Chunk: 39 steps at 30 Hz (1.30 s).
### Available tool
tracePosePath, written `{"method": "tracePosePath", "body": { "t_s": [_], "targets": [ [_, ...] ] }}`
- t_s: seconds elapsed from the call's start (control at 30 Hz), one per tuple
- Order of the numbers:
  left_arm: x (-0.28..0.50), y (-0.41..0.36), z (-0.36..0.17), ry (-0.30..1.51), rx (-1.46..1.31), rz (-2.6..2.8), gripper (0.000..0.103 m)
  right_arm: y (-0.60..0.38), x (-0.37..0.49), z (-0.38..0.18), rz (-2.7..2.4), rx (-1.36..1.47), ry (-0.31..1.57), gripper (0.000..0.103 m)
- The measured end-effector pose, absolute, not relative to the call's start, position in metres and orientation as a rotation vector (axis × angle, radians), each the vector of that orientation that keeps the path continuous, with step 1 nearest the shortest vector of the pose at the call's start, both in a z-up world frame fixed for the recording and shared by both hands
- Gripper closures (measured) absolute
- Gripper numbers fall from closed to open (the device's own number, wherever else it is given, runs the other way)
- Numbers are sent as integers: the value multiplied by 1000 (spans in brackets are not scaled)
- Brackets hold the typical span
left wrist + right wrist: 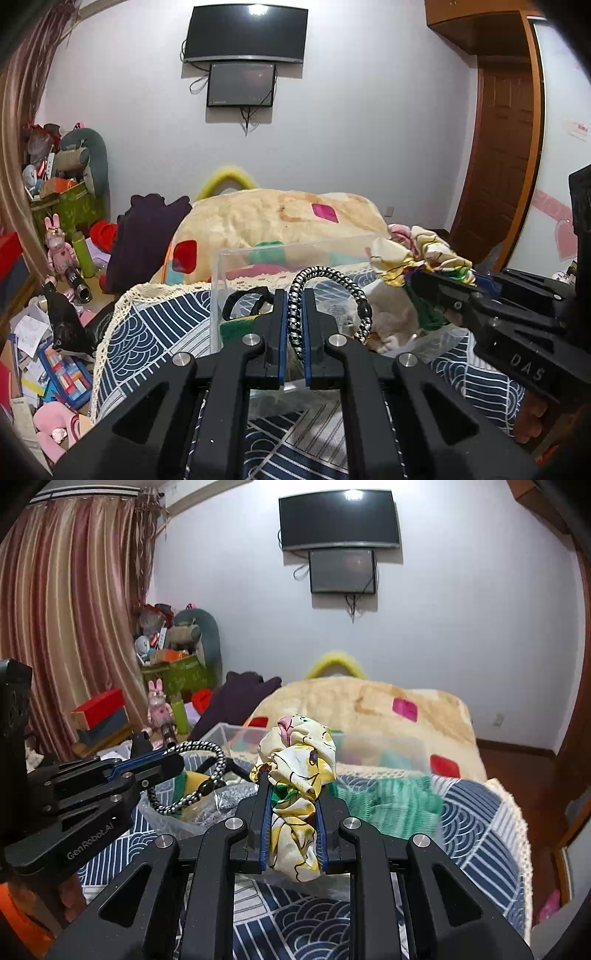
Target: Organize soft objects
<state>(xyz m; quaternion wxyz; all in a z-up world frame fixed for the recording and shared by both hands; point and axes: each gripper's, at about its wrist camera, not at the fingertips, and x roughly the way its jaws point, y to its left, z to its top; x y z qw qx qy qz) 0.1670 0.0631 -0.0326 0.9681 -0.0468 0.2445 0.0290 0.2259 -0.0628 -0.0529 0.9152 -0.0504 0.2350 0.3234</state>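
My left gripper (294, 295) is shut on a black-and-white braided cord loop (332, 284), held up over a clear plastic box (236, 258) on the patterned cloth. It also shows in the right wrist view (173, 757) with the cord (207, 775) hanging from it. My right gripper (293, 786) is shut on a yellow-and-white printed fabric scrunchie (299, 760), held up beside the left one. In the left wrist view the right gripper (421, 275) and the scrunchie (417, 254) are at the right. A black hair tie (243, 299) and a green cloth (236, 328) lie in the box.
A blue-and-white wave-patterned cloth (155, 325) covers the surface. A clear plastic bag (221, 805) and a green knit cloth (391, 797) lie on it. Behind is a cream blanket (266, 218). Floor clutter and toys (59, 332) lie at the left; a wooden door (506, 147) stands at the right.
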Motion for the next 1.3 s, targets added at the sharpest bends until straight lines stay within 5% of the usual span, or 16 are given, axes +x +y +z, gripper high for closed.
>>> {"method": "tracePosePath", "body": {
  "t_s": [0.43,0.77,1.07,1.3],
  "targets": [
    [181,59,-54,573,-51,52,93,-41,232,-73,680,-209,548,79],
    [160,56,-42,541,-50,34,76,-50,223,-63,655,-224,508,50],
    [132,52,-16,469,-57,12,69,-74,210,-38,642,-160,439,50],
    [101,44,6,395,-57,-10,50,-93,190,-17,645,-120,369,50]
  ]
}}
